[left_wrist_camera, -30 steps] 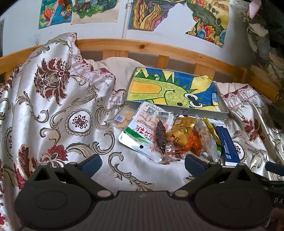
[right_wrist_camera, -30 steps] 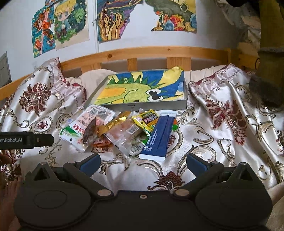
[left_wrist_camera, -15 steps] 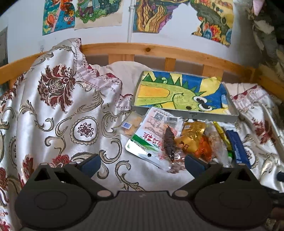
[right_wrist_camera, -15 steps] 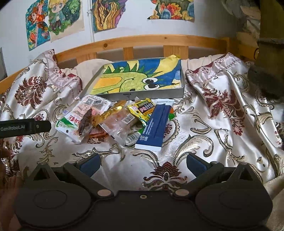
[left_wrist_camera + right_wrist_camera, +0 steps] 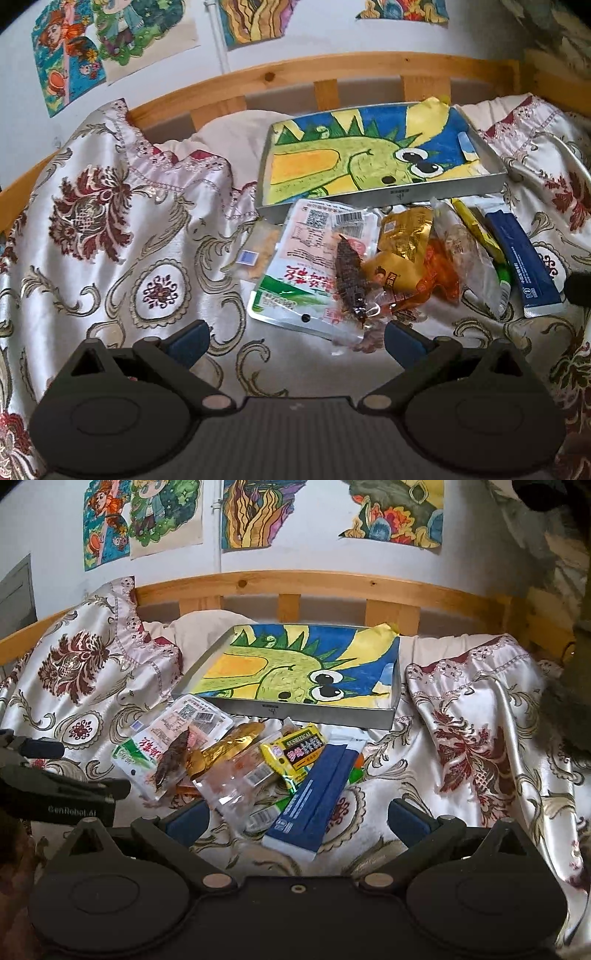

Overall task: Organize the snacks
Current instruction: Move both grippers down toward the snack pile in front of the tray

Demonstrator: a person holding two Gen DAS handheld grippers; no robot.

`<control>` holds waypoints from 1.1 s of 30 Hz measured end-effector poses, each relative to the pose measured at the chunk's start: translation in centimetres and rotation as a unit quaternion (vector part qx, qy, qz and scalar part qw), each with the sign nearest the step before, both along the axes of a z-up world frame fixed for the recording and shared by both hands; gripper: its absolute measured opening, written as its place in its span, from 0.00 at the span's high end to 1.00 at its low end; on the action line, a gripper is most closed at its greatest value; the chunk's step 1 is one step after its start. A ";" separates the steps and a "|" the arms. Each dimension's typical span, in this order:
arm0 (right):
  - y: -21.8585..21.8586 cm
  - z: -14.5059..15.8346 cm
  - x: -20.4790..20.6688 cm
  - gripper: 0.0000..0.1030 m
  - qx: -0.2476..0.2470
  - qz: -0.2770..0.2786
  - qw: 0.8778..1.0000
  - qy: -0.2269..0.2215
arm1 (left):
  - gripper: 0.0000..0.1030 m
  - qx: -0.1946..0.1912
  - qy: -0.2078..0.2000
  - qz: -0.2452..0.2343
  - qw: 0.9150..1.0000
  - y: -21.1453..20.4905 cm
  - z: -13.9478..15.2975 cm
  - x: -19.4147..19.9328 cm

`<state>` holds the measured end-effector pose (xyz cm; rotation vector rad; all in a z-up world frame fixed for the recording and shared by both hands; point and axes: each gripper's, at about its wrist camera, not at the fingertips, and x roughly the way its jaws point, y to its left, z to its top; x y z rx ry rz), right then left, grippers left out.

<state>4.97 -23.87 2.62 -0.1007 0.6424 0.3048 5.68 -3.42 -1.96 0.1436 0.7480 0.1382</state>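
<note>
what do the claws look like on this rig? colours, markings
Both alike: matte black body with two round discs, angled black linkage arms with silver pivot pins, dark blue pads on the fingertips. The left claw, seen from the right wrist view, carries white "GenRobot.AI" lettering. No cables visible.

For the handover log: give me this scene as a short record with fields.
surface: patterned satin bedspread
container: shallow grey tray lined with a dinosaur drawing, no snacks in it
snacks: pile of packets in front of the tray, overlapping
nearest right gripper: long blue packet
nearest left gripper: white and green packet
left gripper: open, holding nothing
right gripper: open, holding nothing
</note>
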 end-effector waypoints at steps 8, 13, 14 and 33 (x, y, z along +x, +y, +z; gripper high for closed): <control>-1.6 -1.1 3.0 0.01 0.050 -0.031 0.997 0.057 | 0.00 0.000 0.008 0.006 1.000 -0.7 -0.1 2.0; -2.7 -1.8 4.2 0.01 0.076 -0.047 0.992 0.089 | 0.00 -0.007 0.010 0.000 1.000 -1.0 0.2 3.0; -2.6 -1.9 4.4 0.01 0.073 -0.042 0.992 0.090 | 0.00 -0.009 0.009 -0.002 1.000 -1.0 0.2 3.1; -1.1 -3.4 8.7 0.11 0.034 0.039 0.995 0.081 | 0.00 -0.082 0.022 -0.055 0.995 -2.3 1.3 6.8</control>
